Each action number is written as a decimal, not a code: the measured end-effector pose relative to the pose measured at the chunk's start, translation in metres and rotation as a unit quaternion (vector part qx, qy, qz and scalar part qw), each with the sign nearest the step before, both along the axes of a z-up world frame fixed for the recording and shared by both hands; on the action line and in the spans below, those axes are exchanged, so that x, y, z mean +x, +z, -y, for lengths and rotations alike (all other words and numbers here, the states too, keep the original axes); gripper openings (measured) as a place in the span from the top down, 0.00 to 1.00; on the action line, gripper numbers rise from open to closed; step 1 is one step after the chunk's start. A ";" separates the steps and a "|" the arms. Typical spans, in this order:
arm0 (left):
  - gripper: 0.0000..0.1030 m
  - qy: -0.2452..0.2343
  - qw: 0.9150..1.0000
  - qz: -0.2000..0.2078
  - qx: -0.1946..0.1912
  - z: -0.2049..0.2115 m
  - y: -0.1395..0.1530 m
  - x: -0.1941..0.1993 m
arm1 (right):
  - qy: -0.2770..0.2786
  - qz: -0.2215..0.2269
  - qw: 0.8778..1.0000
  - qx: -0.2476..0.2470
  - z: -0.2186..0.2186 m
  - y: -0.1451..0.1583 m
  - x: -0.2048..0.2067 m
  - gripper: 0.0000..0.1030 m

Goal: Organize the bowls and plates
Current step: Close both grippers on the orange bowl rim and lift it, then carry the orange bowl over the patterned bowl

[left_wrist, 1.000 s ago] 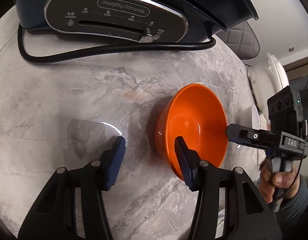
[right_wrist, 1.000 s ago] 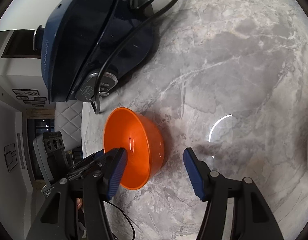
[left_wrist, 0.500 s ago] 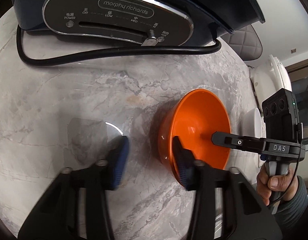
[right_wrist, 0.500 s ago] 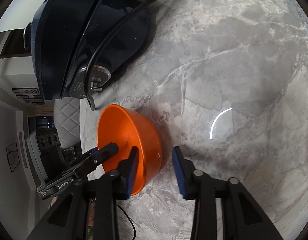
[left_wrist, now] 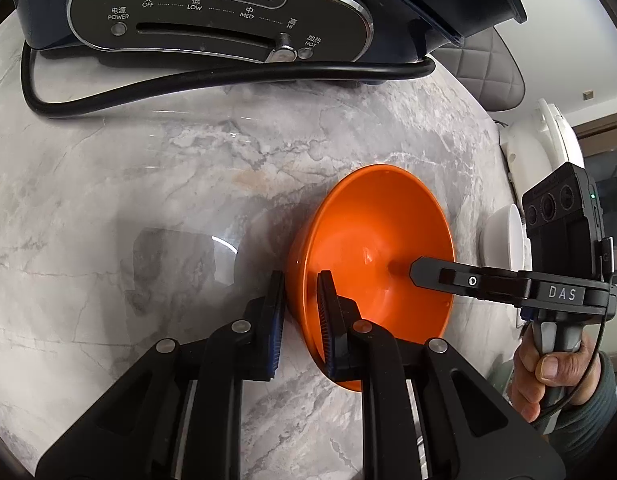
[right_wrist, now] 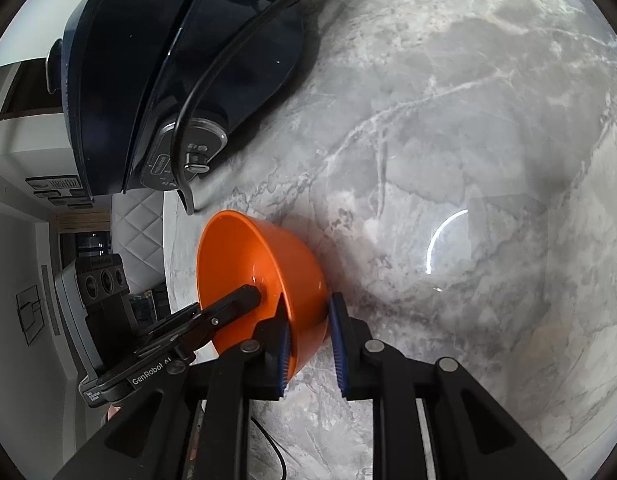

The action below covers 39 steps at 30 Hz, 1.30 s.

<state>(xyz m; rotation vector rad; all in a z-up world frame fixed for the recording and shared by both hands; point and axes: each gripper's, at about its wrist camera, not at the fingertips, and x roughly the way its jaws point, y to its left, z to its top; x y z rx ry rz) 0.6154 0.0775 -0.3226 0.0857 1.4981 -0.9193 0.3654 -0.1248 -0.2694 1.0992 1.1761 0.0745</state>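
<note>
**Orange bowl pinched by 2 grippers**

Orange bowl (left_wrist: 372,248) sits on the marble tabletop (left_wrist: 148,184), its rim clamped from opposite sides: left gripper (left_wrist: 300,320) and right gripper (right_wrist: 310,344) each have 1 finger inside, 1 outside the wall. Beyond the fingertips stands a Morphy Richards cooker (left_wrist: 228,4) with its black cord (left_wrist: 188,84).

Both views are evenly and brightly lit, and sharp focus is kept throughout (only the fisheye rims are bent and darkened). A curved glare arc is thrown on the polished grey marble tabletop (right_wrist: 448,236), and soft shadows are cast beside the glossy orange plastic bowl (left_wrist: 372,256).
</note>
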 end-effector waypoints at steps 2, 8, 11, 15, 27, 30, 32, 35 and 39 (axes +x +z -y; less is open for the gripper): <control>0.86 -0.001 1.000 -0.001 -0.001 0.000 0.001 0.000 | -0.001 -0.002 1.000 0.001 0.002 0.001 -0.001 0.80; 0.86 -0.011 1.000 0.004 -0.003 0.004 0.012 -0.004 | -0.007 0.002 1.000 -0.001 0.003 0.010 -0.008 0.80; 0.86 -0.018 1.000 0.007 -0.005 0.008 0.019 -0.010 | -0.012 0.007 1.000 -0.005 0.006 0.015 -0.015 0.80; 0.86 -0.033 0.999 0.014 -0.009 0.016 0.032 -0.023 | -0.026 0.012 1.000 -0.008 0.011 0.023 -0.030 0.80; 0.86 -0.096 0.994 0.039 -0.021 0.065 0.073 -0.085 | -0.092 0.038 0.995 -0.023 0.041 0.051 -0.101 0.81; 0.86 -0.115 0.992 0.041 -0.022 0.081 0.080 -0.107 | -0.112 0.042 0.992 -0.027 0.050 0.055 -0.123 0.81; 0.86 -0.127 0.991 0.042 -0.025 0.091 0.085 -0.123 | -0.125 0.044 0.991 -0.029 0.054 0.058 -0.140 0.81; 0.86 -0.147 0.988 0.044 -0.028 0.108 0.092 -0.149 | -0.143 0.047 0.988 -0.032 0.065 0.062 -0.168 0.81; 0.86 -0.175 0.983 0.046 -0.032 0.131 0.101 -0.189 | -0.170 0.049 0.984 -0.035 0.080 0.065 -0.208 0.81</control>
